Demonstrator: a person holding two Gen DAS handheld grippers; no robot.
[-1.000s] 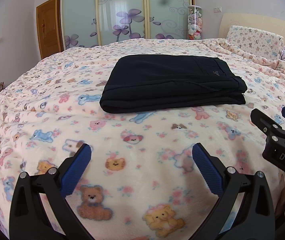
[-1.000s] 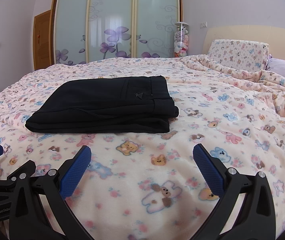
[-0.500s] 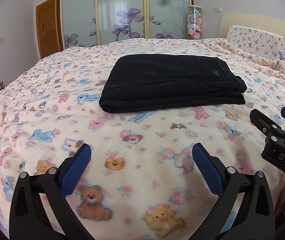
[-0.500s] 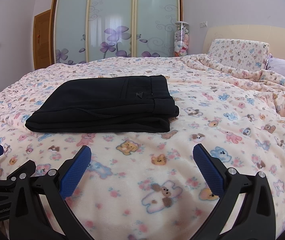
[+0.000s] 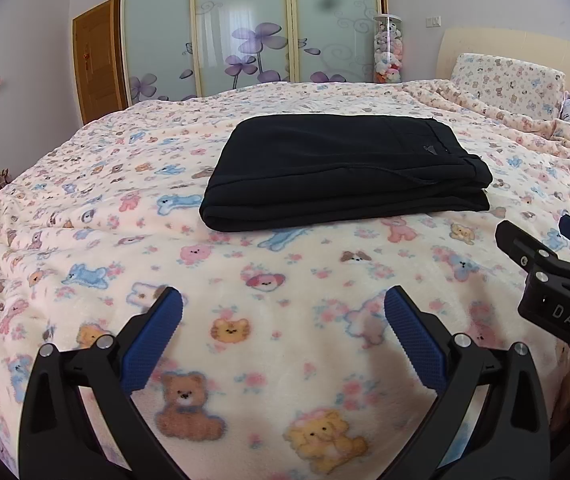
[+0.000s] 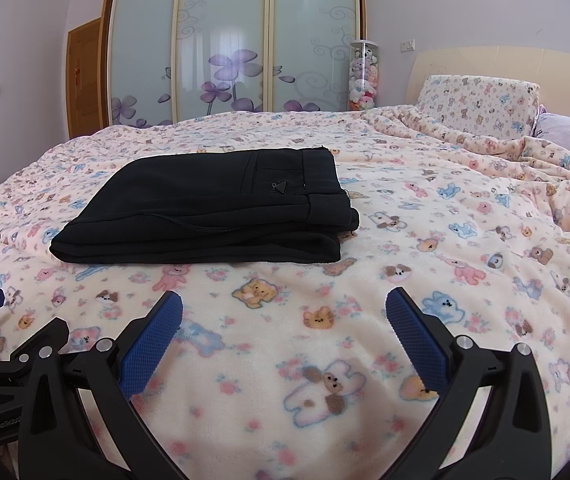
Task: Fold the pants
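The black pants [image 5: 341, 168] lie folded into a flat rectangle on the bed, waistband to the right; they also show in the right wrist view [image 6: 213, 208]. My left gripper [image 5: 283, 304] is open and empty, hovering over the blanket well in front of the pants. My right gripper [image 6: 283, 304] is open and empty, also in front of the pants. The right gripper shows at the right edge of the left wrist view [image 5: 541, 248]. The left gripper shows at the left edge of the right wrist view [image 6: 13, 328].
The bed is covered by a cream blanket with animal prints [image 5: 245, 280]. A matching pillow [image 6: 481, 104] and bunched blanket lie at the headboard, far right. Sliding wardrobe doors [image 6: 225, 44] and a wooden door [image 5: 97, 60] stand behind the bed.
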